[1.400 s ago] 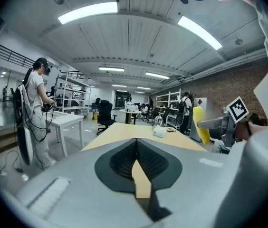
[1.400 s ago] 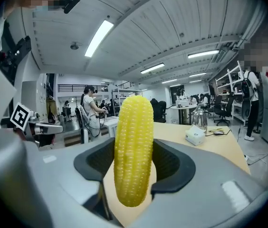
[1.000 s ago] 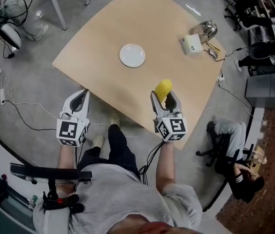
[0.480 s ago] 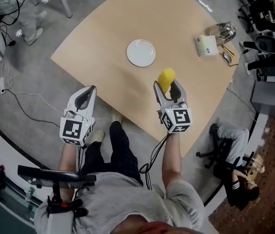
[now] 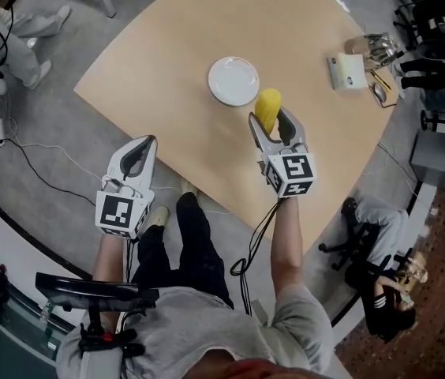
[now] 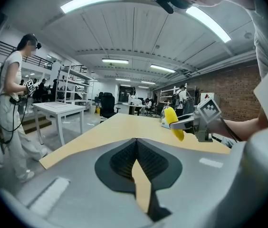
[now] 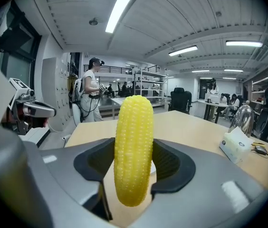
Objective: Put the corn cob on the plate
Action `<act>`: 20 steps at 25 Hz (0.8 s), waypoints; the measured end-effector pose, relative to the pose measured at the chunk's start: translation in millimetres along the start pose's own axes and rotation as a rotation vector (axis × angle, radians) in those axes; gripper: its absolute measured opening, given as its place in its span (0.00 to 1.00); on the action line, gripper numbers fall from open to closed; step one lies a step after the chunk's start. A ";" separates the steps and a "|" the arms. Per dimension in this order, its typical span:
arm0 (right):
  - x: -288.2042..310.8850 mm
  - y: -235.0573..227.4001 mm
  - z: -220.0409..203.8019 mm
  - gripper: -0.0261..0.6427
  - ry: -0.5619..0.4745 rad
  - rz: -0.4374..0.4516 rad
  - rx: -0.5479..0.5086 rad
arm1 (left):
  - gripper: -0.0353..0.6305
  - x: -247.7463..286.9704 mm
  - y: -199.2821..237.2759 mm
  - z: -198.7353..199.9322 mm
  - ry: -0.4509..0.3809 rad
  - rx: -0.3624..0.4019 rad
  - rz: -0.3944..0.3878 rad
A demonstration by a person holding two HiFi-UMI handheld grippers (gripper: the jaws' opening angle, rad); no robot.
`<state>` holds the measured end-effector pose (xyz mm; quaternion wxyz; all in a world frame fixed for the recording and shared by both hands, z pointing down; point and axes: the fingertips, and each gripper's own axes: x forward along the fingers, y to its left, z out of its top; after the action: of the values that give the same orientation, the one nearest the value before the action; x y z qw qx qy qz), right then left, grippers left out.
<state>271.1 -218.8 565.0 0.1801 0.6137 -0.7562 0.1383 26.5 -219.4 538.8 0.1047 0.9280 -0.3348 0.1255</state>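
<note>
The corn cob [image 5: 267, 109] is clamped across its middle in the right tongs [image 5: 271, 121], held in the air over the bench [image 5: 167, 93]. The plate [image 5: 233, 80] lies just beside it at about 10 o'clock in the head view, and it is bare.

The cob looks stiff and light. Its kerneled skin is bumpy and probably a little slick, and its round body could roll once set down. I judge the present hold at mid-length with both ends free to be the right one. Laying it down on its side near the plate's centre should keep it from rolling off the shallow rim.

At about 8 o'clock from the cob, off the bench's near edge, the left tongs [image 5: 140, 150] hang with jaws together on nothing. A tissue box [image 5: 344, 70] sits well apart at about 2 o'clock, near the far edge.

The head view gives the layout but not the height. The left gripper view supplies that — the cob shows from the side, tilted and clearly above the bench top. The right gripper view shows the grip itself: both ridged pads press the cob's sides, its top rising above the jaws at 12 o'clock and its lower end hanging below. The plate there is almost wholly hidden behind the cob.
</note>
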 end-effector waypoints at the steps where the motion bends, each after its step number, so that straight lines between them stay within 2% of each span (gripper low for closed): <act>1: 8.0 -3.7 -3.1 0.41 0.008 0.005 -0.004 | 0.08 4.8 1.8 -4.7 0.003 -0.003 0.000; 20: 74.2 -12.4 -10.5 0.41 0.132 0.067 -0.076 | 0.08 5.9 11.8 -14.0 0.012 -0.031 0.036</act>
<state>270.8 -282.1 607.1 0.2482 0.5702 -0.7675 0.1557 20.9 -227.8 555.1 0.1189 0.9193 -0.3528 0.1275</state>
